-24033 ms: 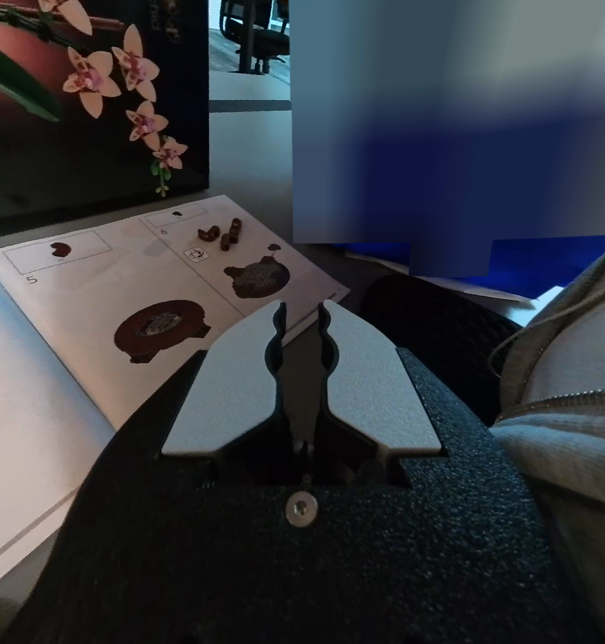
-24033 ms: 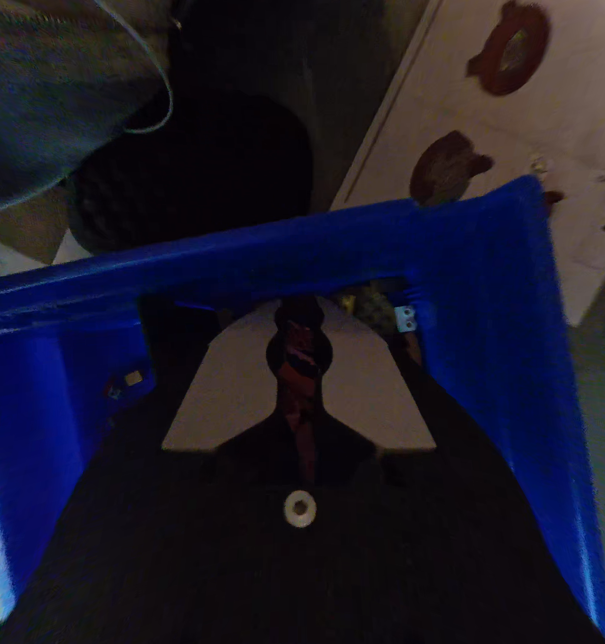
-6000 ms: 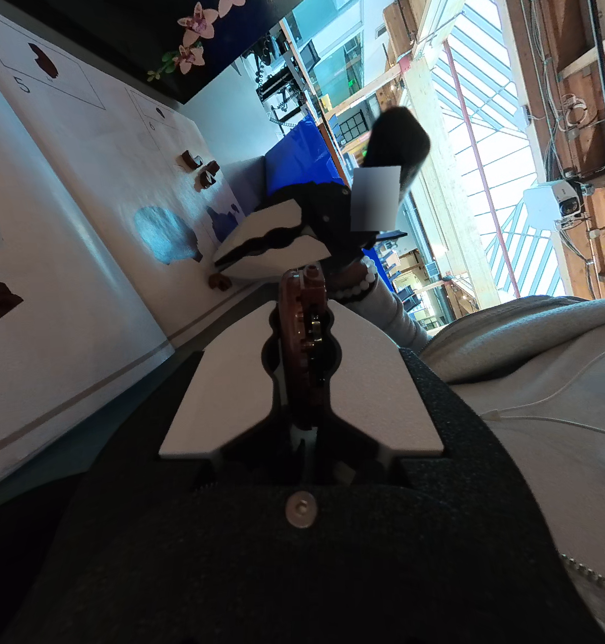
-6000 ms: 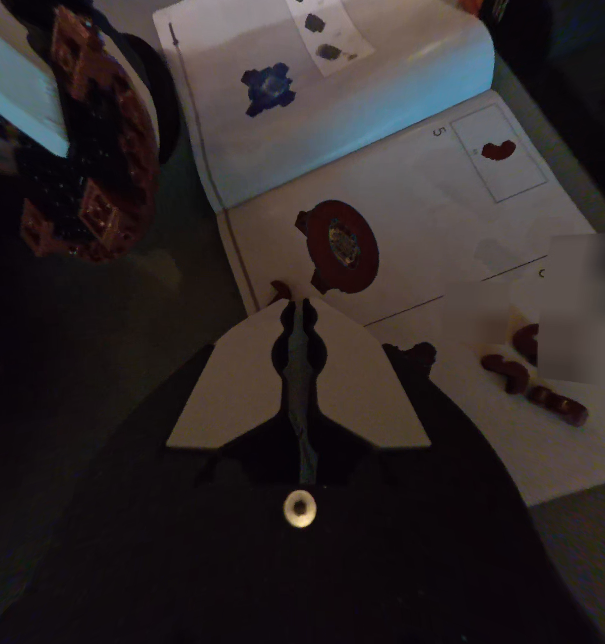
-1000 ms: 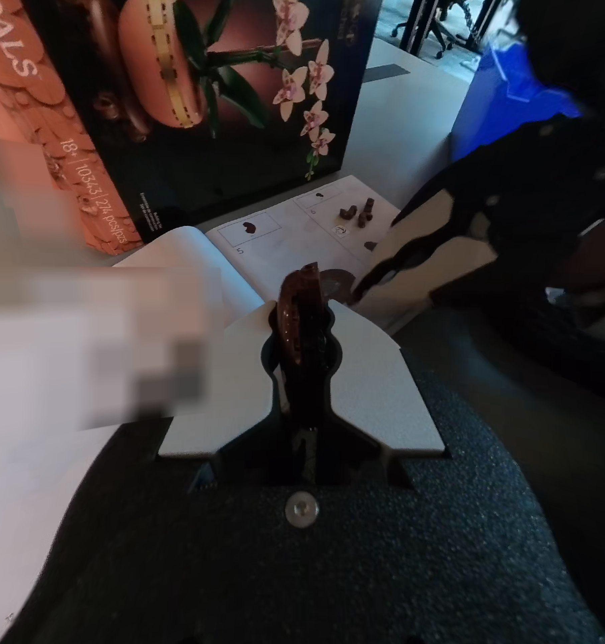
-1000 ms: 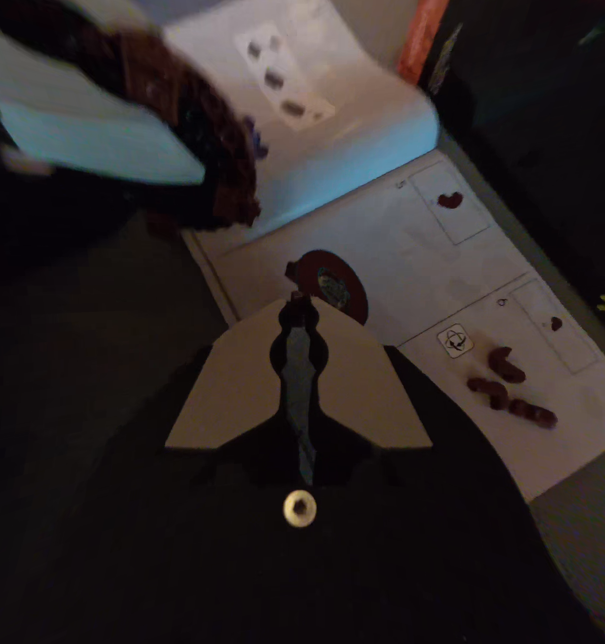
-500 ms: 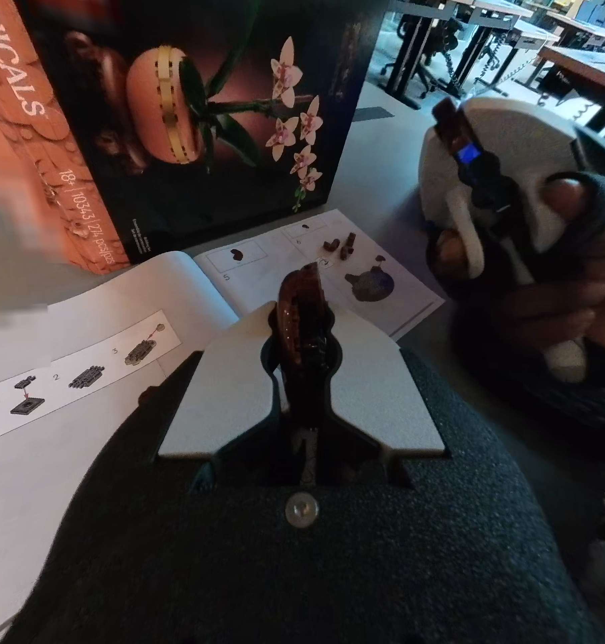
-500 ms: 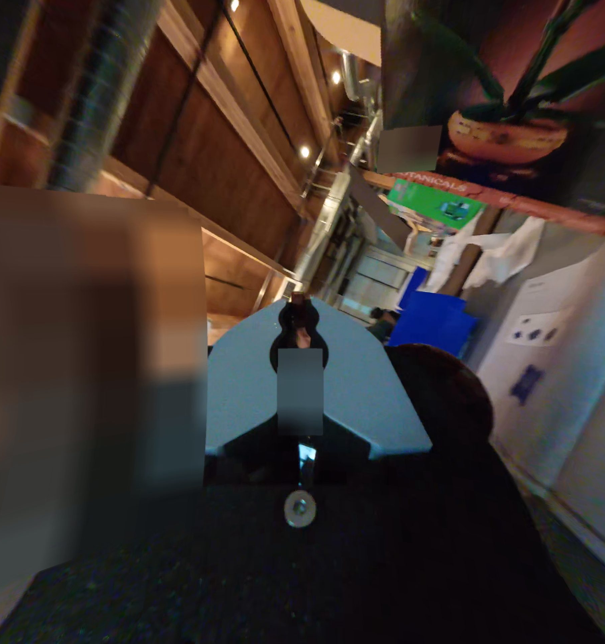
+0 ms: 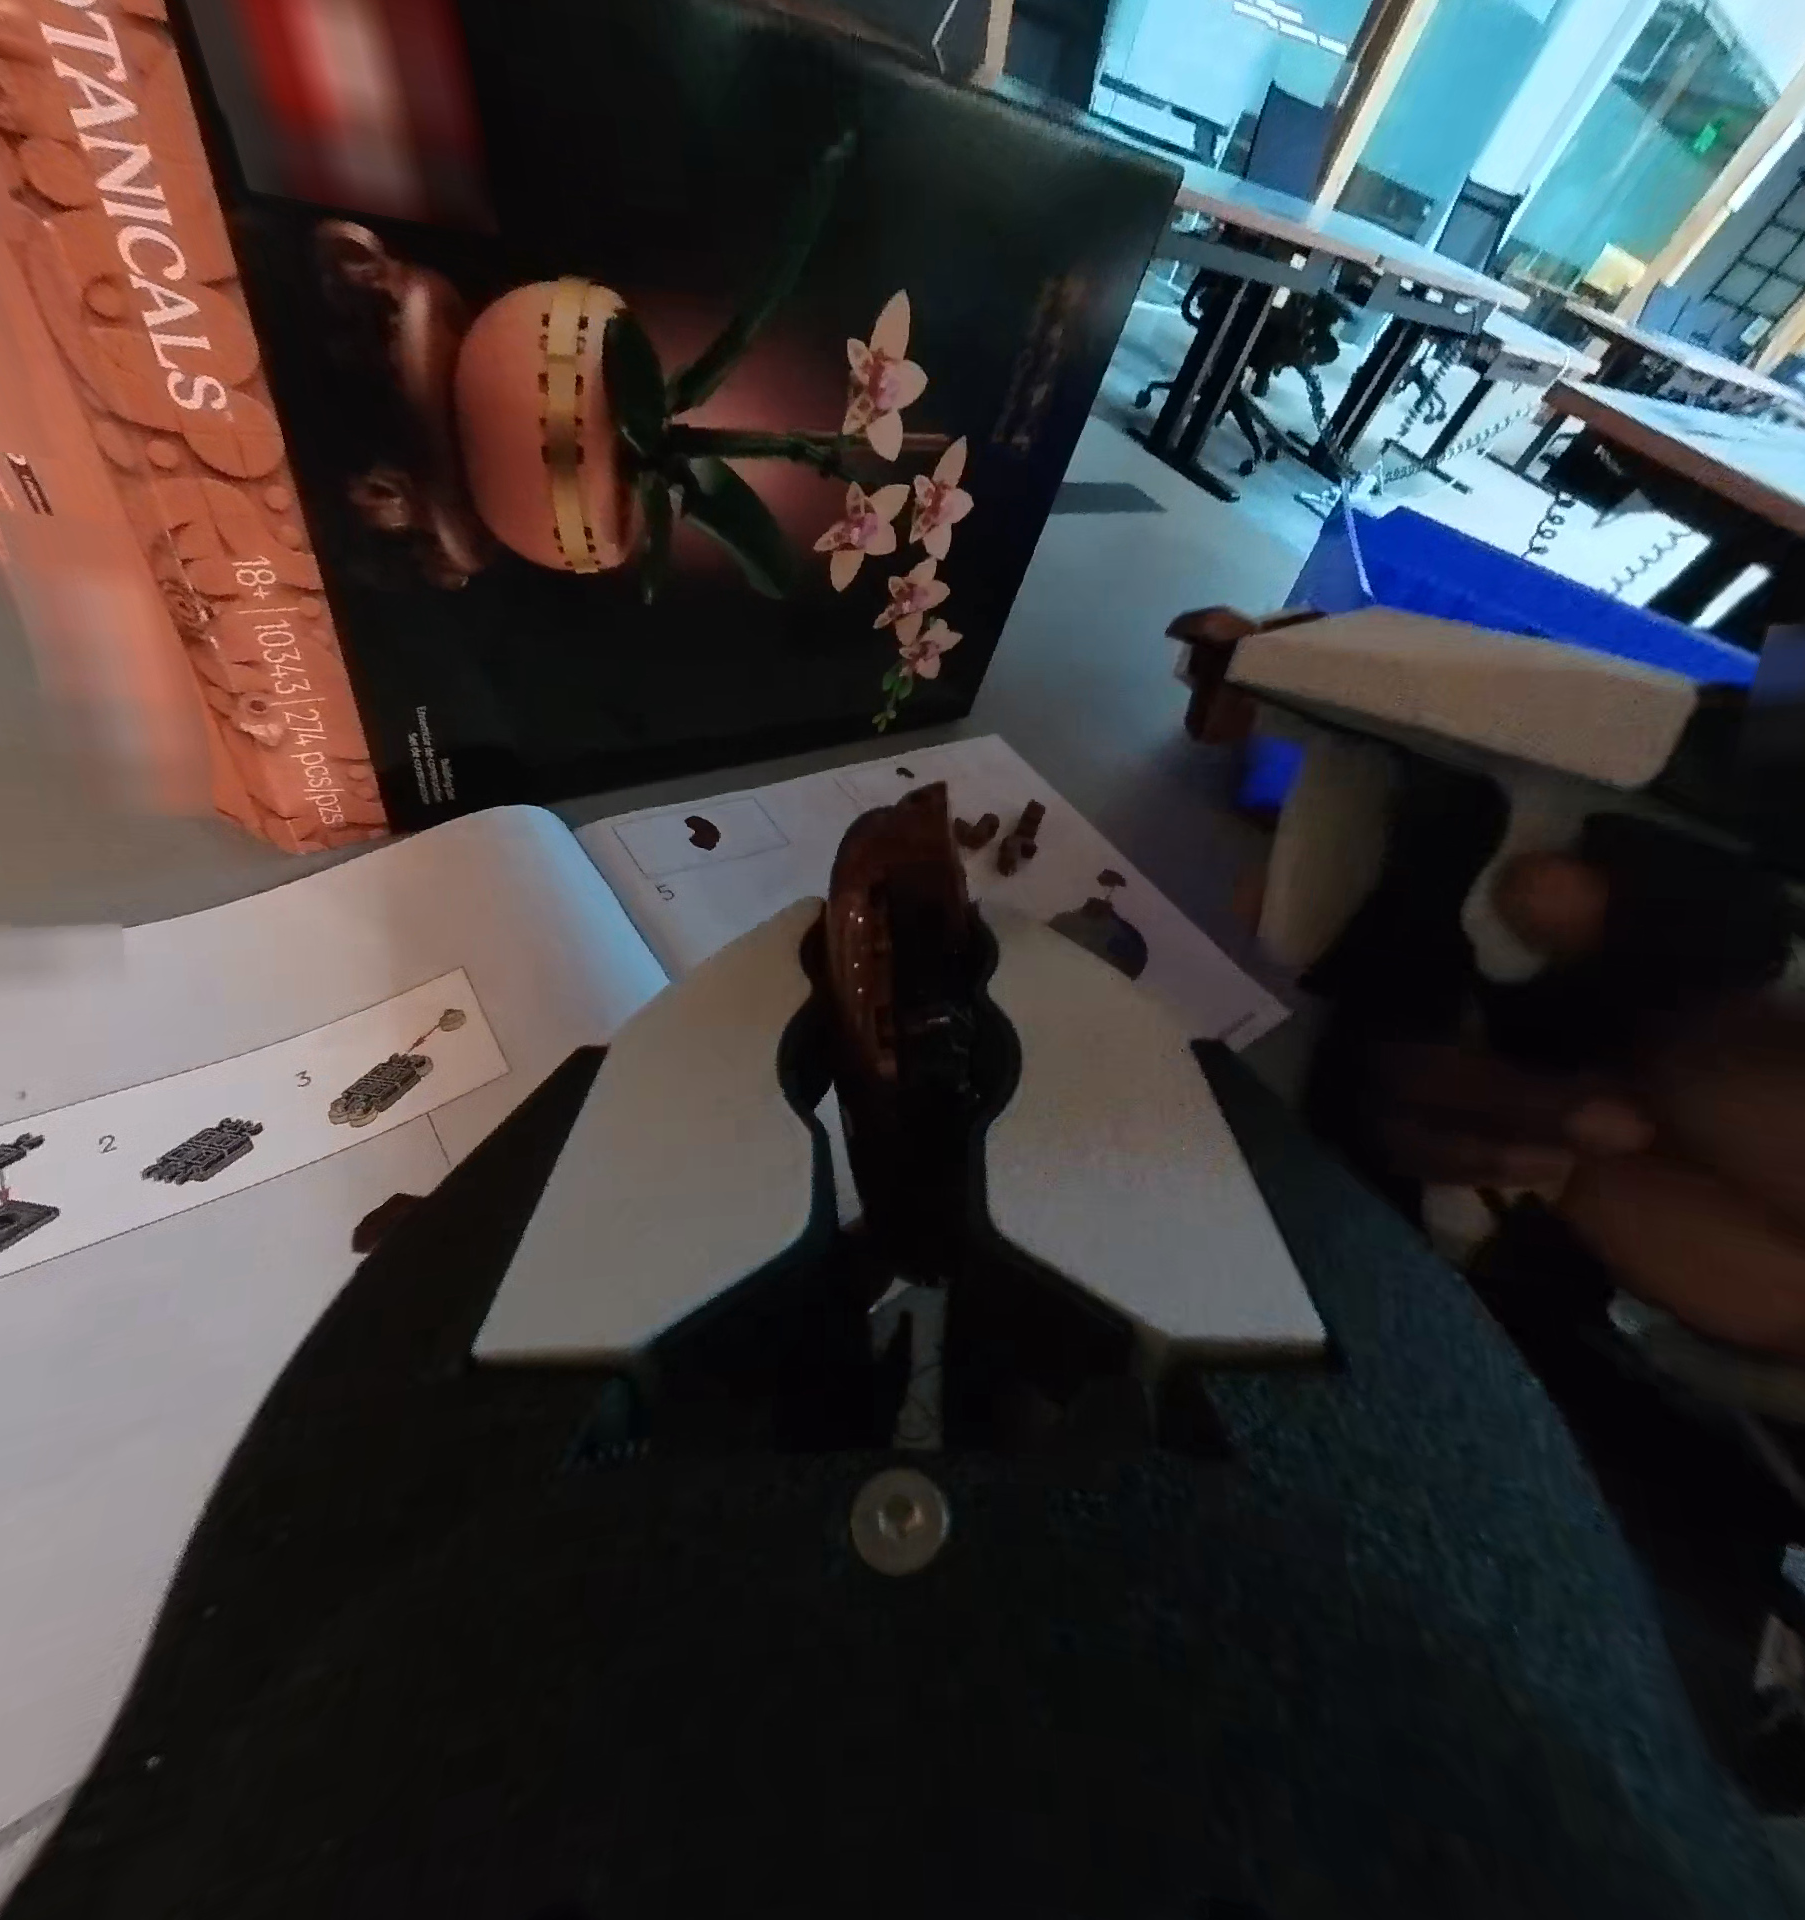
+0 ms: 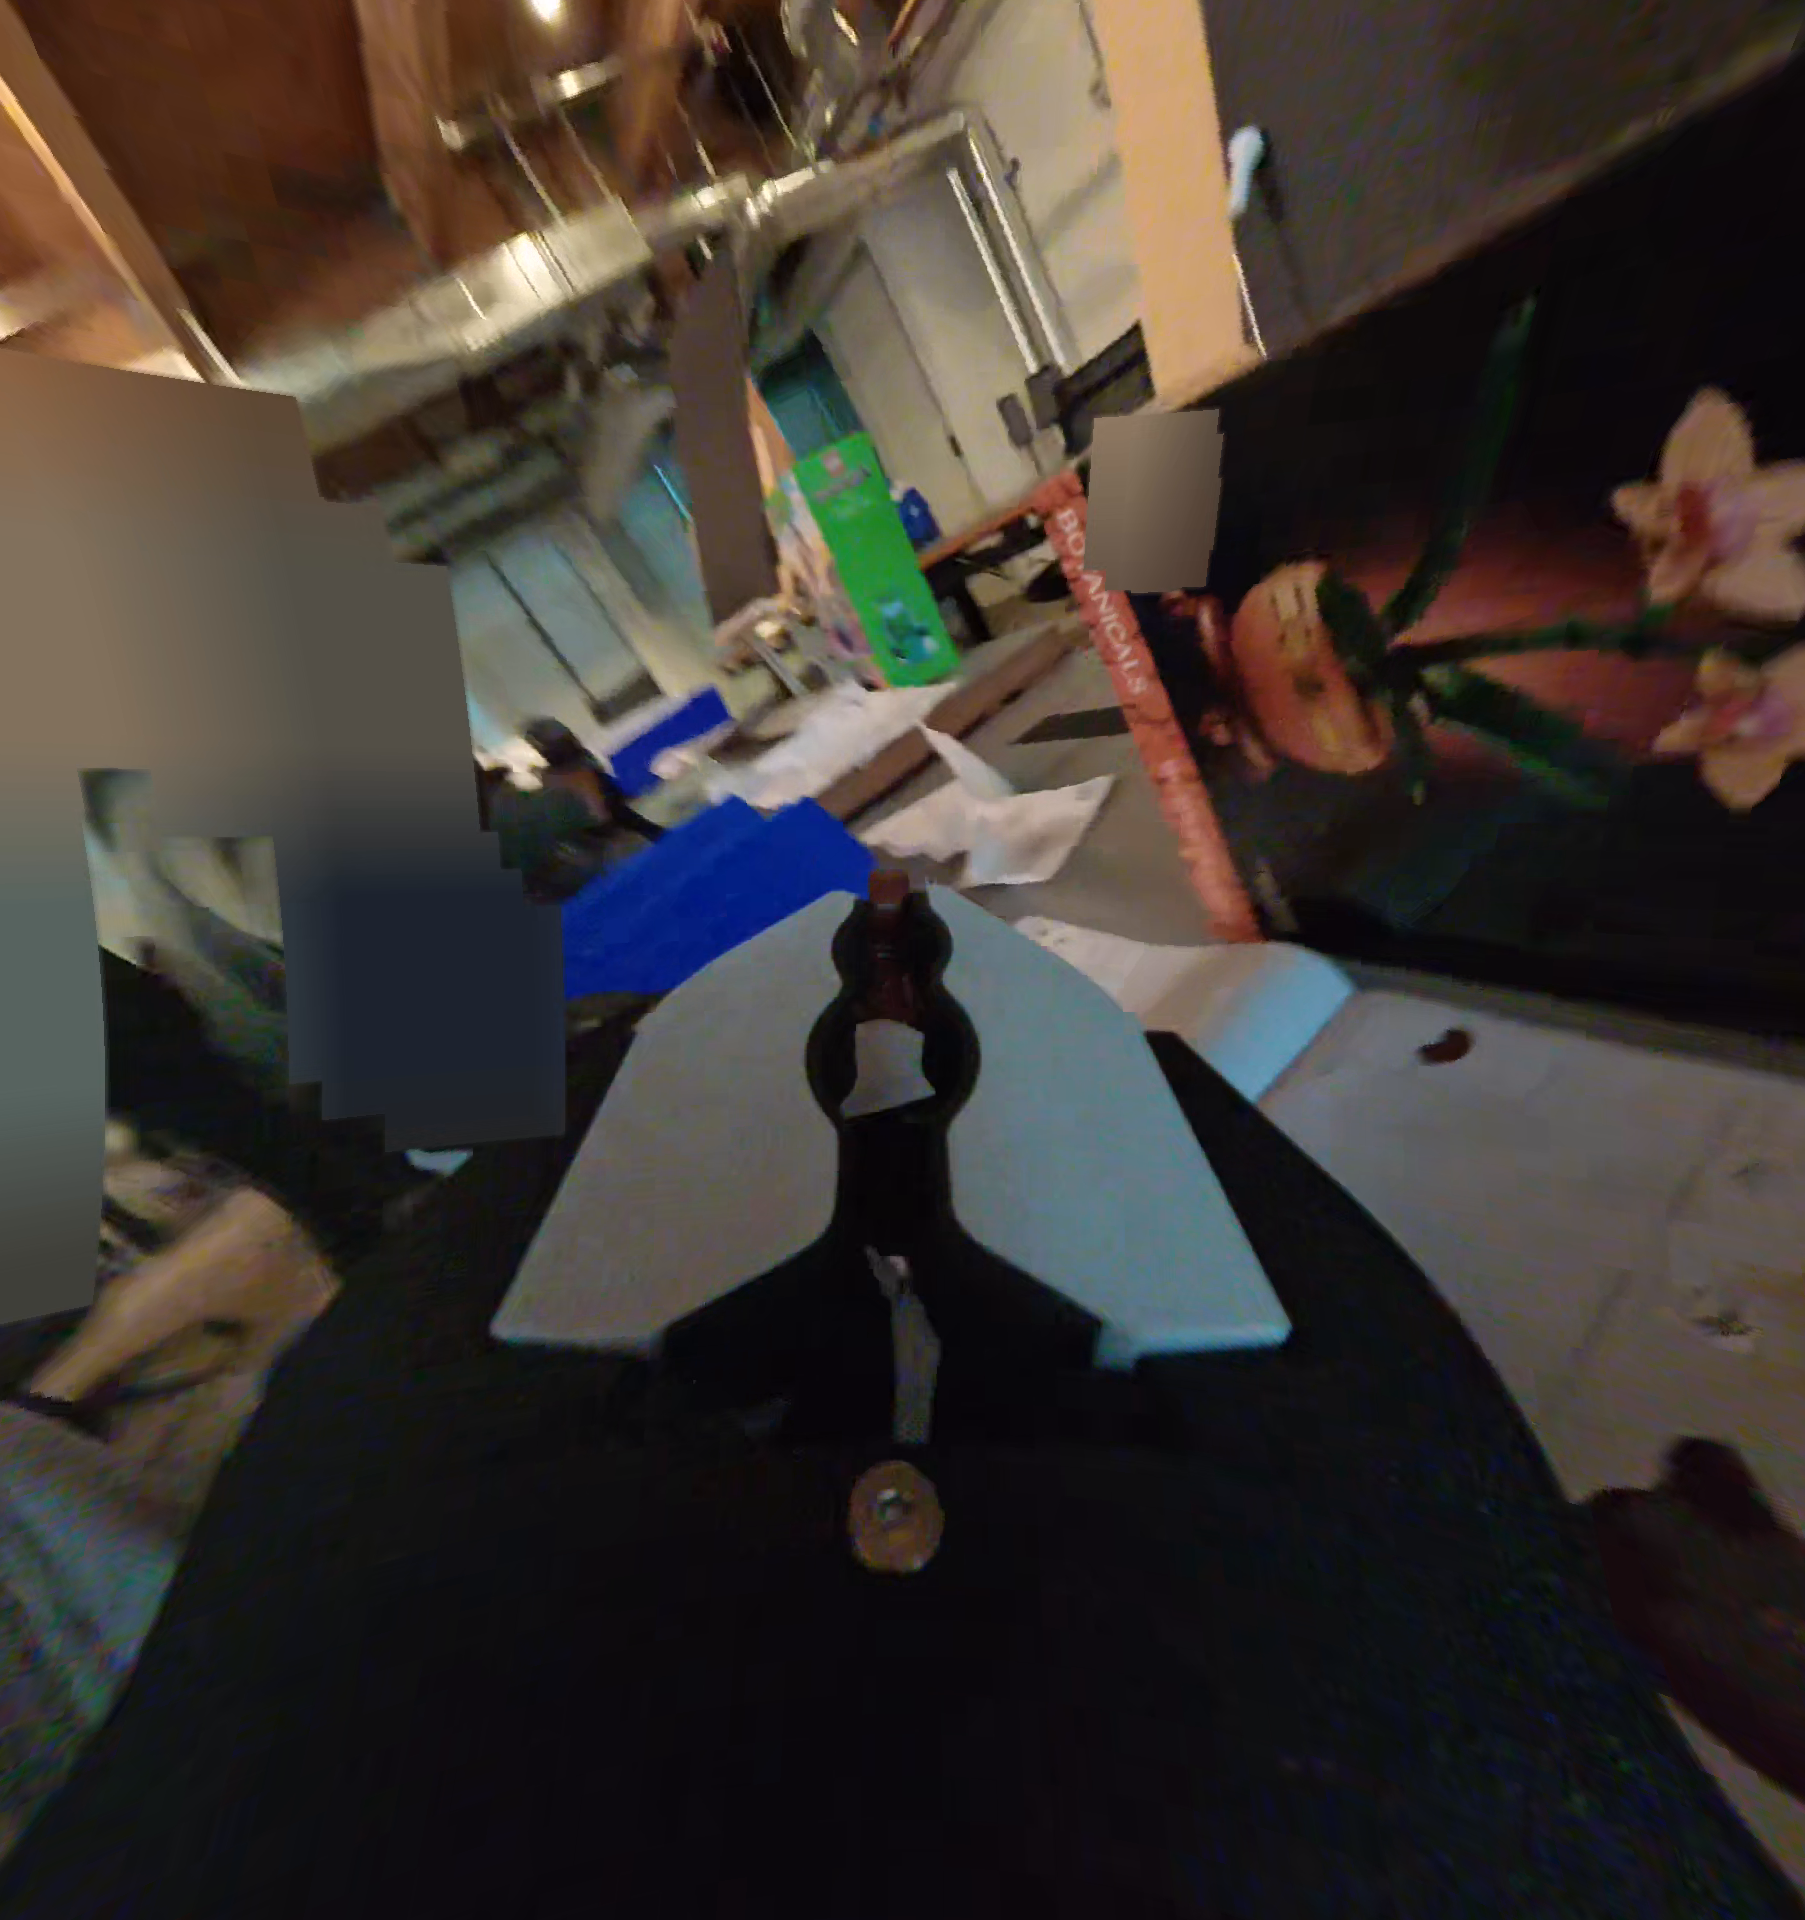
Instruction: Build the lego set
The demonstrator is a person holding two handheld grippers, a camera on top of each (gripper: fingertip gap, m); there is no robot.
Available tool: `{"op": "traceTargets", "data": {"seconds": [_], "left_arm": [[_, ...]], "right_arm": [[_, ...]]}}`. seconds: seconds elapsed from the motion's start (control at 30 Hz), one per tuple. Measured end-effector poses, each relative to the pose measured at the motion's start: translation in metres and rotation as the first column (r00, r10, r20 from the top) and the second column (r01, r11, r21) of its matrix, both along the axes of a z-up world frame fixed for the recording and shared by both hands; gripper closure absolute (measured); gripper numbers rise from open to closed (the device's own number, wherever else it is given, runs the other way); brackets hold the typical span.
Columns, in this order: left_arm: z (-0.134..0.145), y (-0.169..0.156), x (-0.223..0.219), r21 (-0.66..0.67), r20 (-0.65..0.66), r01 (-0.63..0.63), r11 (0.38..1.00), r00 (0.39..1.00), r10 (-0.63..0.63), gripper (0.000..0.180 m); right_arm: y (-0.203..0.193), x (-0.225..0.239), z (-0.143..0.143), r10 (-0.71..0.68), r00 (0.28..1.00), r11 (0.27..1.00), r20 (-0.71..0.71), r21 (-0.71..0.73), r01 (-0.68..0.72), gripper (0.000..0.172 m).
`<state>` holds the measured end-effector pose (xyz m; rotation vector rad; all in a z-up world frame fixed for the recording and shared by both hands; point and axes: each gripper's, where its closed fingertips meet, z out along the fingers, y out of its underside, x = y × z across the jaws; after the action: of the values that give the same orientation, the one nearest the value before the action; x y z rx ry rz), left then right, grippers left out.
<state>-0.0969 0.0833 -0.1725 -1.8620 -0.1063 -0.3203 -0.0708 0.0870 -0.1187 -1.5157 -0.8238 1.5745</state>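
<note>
Left gripper [image 9: 899, 935] clamped on a brown brick assembly [image 9: 893, 914], held edge-up above the open instruction booklet [image 9: 378, 966], seemingly for access. Right gripper [image 10: 890, 940] pinched narrowly on a small brown piece [image 10: 887, 951], raised off the booklet's right edge.

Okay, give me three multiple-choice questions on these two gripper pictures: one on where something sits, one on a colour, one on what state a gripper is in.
1. Where do the loose brown pieces lie?
A. on the open instruction booklet
B. inside the blue bin
C. on top of the picture box

2. What colour is the built piece in the left gripper?
A. white
B. dark reddish brown
C. green

3. How is the right gripper?
A. wide open
B. closed on a small brown piece
C. closed on paper

Answers: 1 A, they rest on the right-hand page; 2 B, brown shows between the fingers; 3 B, the piece pokes from its tips.
</note>
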Motion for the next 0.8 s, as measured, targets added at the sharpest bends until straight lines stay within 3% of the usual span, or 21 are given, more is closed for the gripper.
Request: {"op": "traceTargets", "data": {"seconds": [0.13, 0.27, 0.47, 0.8], "left_arm": [[0.004, 0.003, 0.003, 0.026, 0.005, -0.005, 1.000, 1.000, 0.004, 0.159], [0.009, 0.003, 0.004, 0.056, -0.129, -0.025, 0.998, 0.991, 0.032, 0.159], [0.018, 0.001, 0.001, 0.105, -0.430, -0.065, 0.992, 0.897, 0.105, 0.159], [0.022, 0.000, -0.006, 0.127, -0.638, -0.087, 0.988, 0.756, 0.149, 0.158]], "right_arm": [[-0.013, -0.009, -0.003, -0.039, 0.993, 0.965, 0.112, 0.263, 0.008, 0.166], [-0.021, -0.016, -0.005, -0.065, 0.986, 0.925, 0.153, 0.379, 0.002, 0.167], [-0.017, -0.016, -0.003, -0.081, 0.987, 0.923, 0.141, 0.384, 0.020, 0.167], [-0.021, -0.016, -0.004, -0.047, 0.988, 0.911, 0.148, 0.412, -0.018, 0.167]]}}
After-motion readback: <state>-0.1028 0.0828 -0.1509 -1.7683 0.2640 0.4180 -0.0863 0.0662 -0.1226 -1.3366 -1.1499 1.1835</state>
